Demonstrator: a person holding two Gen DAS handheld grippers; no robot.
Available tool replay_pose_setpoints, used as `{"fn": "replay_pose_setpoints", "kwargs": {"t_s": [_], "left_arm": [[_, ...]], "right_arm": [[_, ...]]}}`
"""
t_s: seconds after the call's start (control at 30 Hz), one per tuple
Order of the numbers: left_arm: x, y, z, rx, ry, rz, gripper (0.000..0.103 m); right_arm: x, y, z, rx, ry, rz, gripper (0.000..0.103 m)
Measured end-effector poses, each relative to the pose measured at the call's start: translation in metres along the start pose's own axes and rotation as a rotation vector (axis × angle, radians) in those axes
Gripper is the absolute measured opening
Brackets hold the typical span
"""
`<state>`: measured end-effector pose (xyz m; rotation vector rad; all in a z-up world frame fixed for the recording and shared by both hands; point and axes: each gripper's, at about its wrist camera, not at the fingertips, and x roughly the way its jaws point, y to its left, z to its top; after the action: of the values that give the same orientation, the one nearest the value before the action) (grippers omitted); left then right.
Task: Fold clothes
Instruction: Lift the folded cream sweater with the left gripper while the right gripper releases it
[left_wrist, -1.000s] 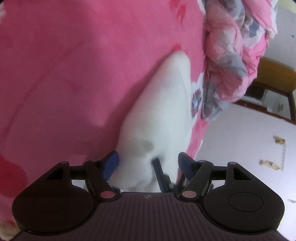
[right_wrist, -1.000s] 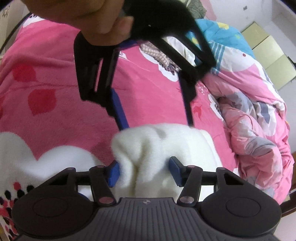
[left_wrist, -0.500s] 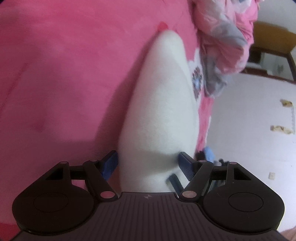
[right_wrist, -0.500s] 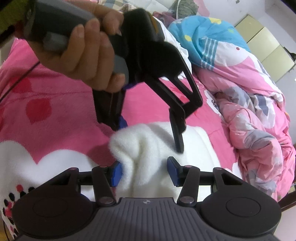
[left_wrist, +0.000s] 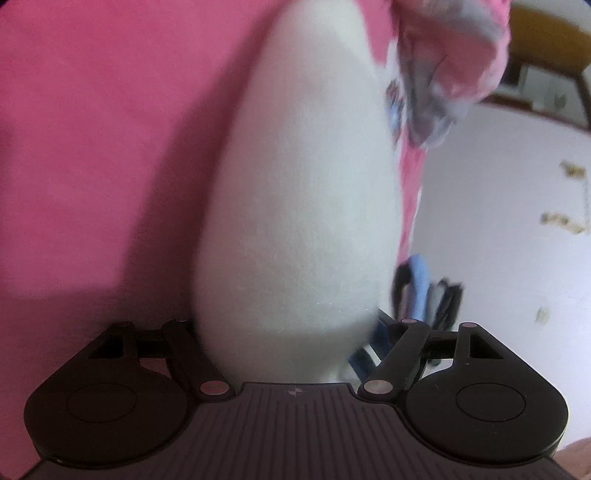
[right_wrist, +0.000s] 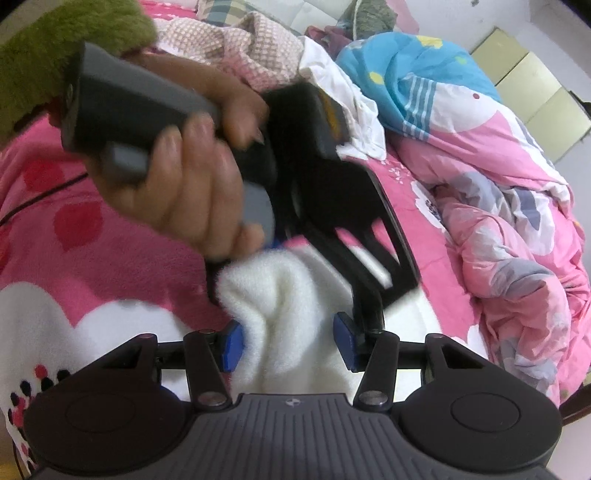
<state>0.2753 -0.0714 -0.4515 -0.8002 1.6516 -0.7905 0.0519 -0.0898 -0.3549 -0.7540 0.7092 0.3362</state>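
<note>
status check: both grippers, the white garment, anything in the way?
Left gripper and right gripper each shut on white fleece garment. Garment bunched over pink bedspread. Nothing blocking; rumpled quilt off to the side.

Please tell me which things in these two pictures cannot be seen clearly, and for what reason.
- Left wrist view: the left tool's fingertips are hidden behind the fluffy white fleece garment; whether it grips cannot be told.
- Left wrist view: motion blur smears the right tool; only blue and black streaks show.
- Right wrist view: the person's hand and blur cover the left tool's tips.
- Both views: the garment's full shape is cut off.
</note>
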Motion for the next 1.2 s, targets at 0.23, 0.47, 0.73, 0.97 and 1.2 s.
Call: {"fn": "replay_pose_setpoints", "kwargs": {"t_s": [0.23, 0.47, 0.73, 0.97, 1.2], "left_arm": [[0.002, -0.001, -0.002, 0.024, 0.013, 0.019, 0.074], [-0.001, 0.002, -0.001, 0.023, 0.013, 0.025, 0.075], [0.000, 0.001, -0.001, 0.022, 0.005, 0.031, 0.075], [0.005, -0.004, 0.001, 0.019, -0.003, 0.033, 0.075], [0.008, -0.006, 0.002, 0.023, -0.013, 0.032, 0.075]], "right_arm": [[-0.011, -0.012, -0.008, 0.027, 0.007, 0.080, 0.061], [-0.016, -0.044, -0.028, 0.195, 0.121, 0.122, 0.066], [-0.012, -0.094, -0.046, 0.560, 0.226, 0.266, 0.067], [-0.023, -0.117, -0.058, 0.739, 0.260, 0.299, 0.067], [-0.025, -0.141, -0.076, 0.892, 0.266, 0.299, 0.066]]}}
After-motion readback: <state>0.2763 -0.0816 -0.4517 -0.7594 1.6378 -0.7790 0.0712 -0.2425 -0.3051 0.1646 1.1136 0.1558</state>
